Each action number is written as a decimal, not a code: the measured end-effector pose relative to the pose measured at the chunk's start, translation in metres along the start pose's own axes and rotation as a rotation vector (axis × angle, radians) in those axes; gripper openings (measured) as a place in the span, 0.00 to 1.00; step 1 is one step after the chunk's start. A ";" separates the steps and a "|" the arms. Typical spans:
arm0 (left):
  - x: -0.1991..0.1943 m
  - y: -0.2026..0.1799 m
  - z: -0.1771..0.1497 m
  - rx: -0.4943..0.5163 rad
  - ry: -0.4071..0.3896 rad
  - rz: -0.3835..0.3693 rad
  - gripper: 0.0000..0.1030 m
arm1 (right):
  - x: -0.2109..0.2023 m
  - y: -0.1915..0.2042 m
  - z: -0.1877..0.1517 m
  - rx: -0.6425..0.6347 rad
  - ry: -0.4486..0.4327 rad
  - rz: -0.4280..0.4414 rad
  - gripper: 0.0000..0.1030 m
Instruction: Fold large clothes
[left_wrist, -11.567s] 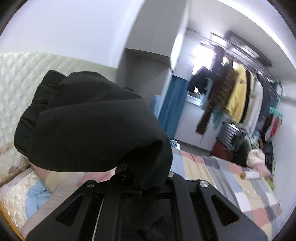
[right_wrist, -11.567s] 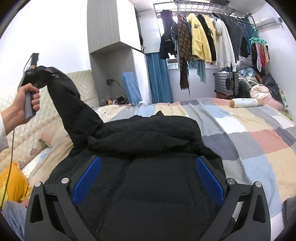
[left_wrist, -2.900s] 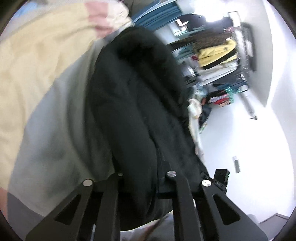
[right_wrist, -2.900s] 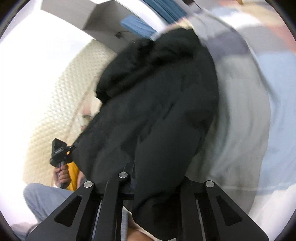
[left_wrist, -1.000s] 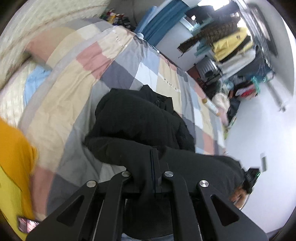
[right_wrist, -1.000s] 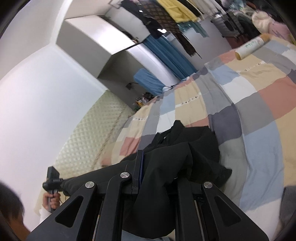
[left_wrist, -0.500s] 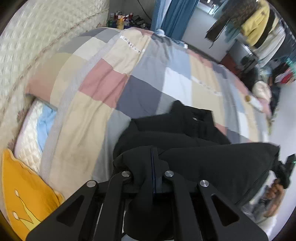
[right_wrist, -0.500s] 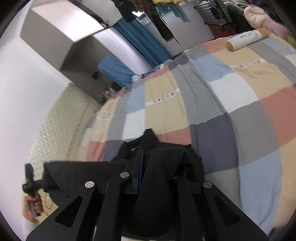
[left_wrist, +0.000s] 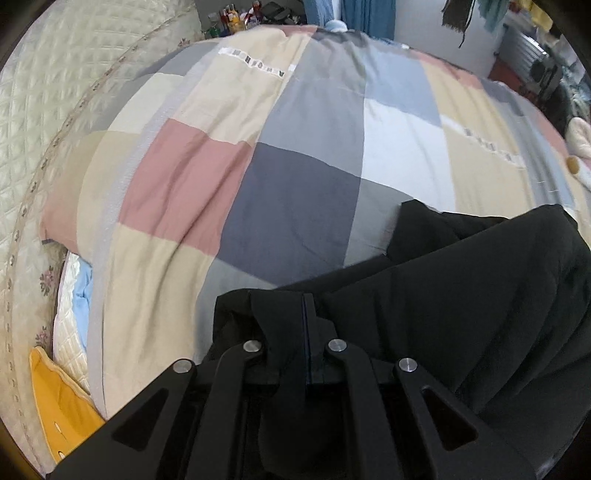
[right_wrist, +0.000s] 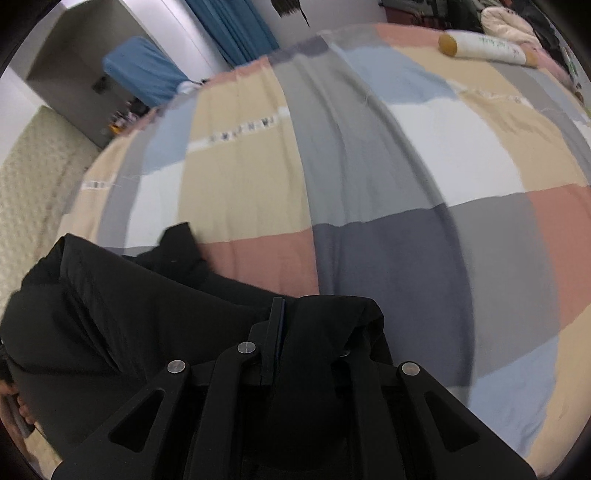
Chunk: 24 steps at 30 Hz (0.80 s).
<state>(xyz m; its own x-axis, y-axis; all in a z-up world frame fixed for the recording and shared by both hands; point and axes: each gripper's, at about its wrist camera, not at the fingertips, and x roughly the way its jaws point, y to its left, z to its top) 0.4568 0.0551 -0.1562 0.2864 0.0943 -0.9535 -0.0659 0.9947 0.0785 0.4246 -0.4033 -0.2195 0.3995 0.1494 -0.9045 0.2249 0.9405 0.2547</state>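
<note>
In the left wrist view, the left tool has its two fingers pressed together on a fold of one black jacket. The jacket spreads to the right and lies on the near part of the bed, on one checked quilt. At the left edge there is one quilted headboard, and in the lower left corner one yellow cushion.

In the right wrist view, the right tool is also clamped on the black jacket, whose bulk extends to the left over the checked quilt. One white bottle lies on the far side of the bed, well apart from the jacket.
</note>
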 end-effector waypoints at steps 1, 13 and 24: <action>0.006 -0.002 0.003 0.001 0.001 0.002 0.06 | 0.007 0.000 0.000 0.004 0.008 -0.001 0.04; 0.022 0.004 0.007 -0.062 0.011 -0.078 0.06 | 0.013 -0.033 -0.004 0.151 0.078 0.202 0.09; -0.050 0.040 -0.024 -0.126 -0.072 -0.174 0.78 | -0.089 -0.014 -0.018 0.048 0.013 0.217 0.76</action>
<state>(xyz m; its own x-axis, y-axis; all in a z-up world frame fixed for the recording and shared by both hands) 0.4165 0.0886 -0.1121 0.3707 -0.0710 -0.9260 -0.1272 0.9838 -0.1264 0.3701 -0.4240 -0.1489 0.4321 0.3512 -0.8307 0.1767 0.8702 0.4598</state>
